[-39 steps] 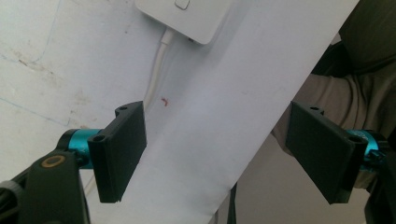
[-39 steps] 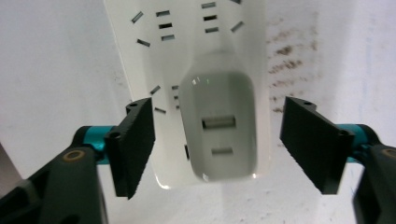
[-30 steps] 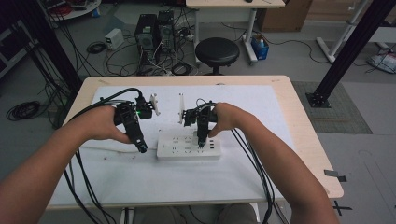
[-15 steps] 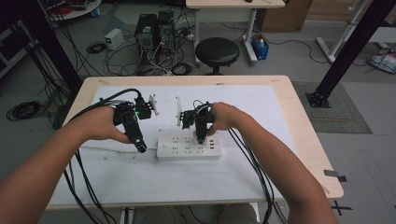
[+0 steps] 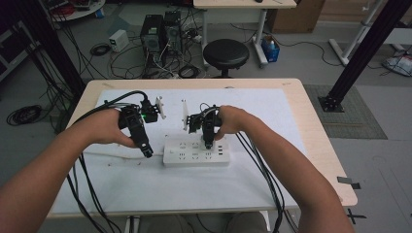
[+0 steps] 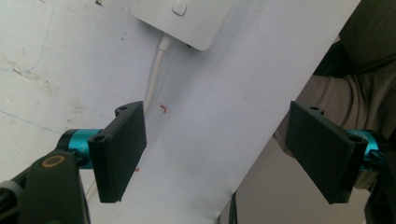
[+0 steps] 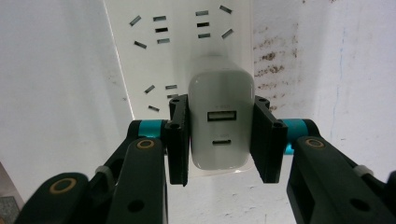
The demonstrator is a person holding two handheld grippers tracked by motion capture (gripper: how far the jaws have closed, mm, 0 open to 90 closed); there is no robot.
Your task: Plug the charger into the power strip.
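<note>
A white power strip (image 5: 194, 155) lies flat in the middle of the white-covered table (image 5: 272, 116). My right gripper (image 5: 208, 143) points down onto its top side, shut on a white USB charger (image 7: 221, 126) that stands on the strip (image 7: 154, 51); both black jaws press the charger's sides. My left gripper (image 5: 147, 153) hovers just off the strip's left end, open with nothing between its jaws (image 6: 217, 154). In the left gripper view the strip's end with its switch (image 6: 187, 18) and its white cord (image 6: 156, 70) lie ahead.
Black cables trail from both grippers over the table's near edge (image 5: 194, 209). Beyond the far edge stand a black stool (image 5: 226, 52) and computer towers (image 5: 163, 31) among floor cables. A black frame post (image 5: 359, 53) rises at the right.
</note>
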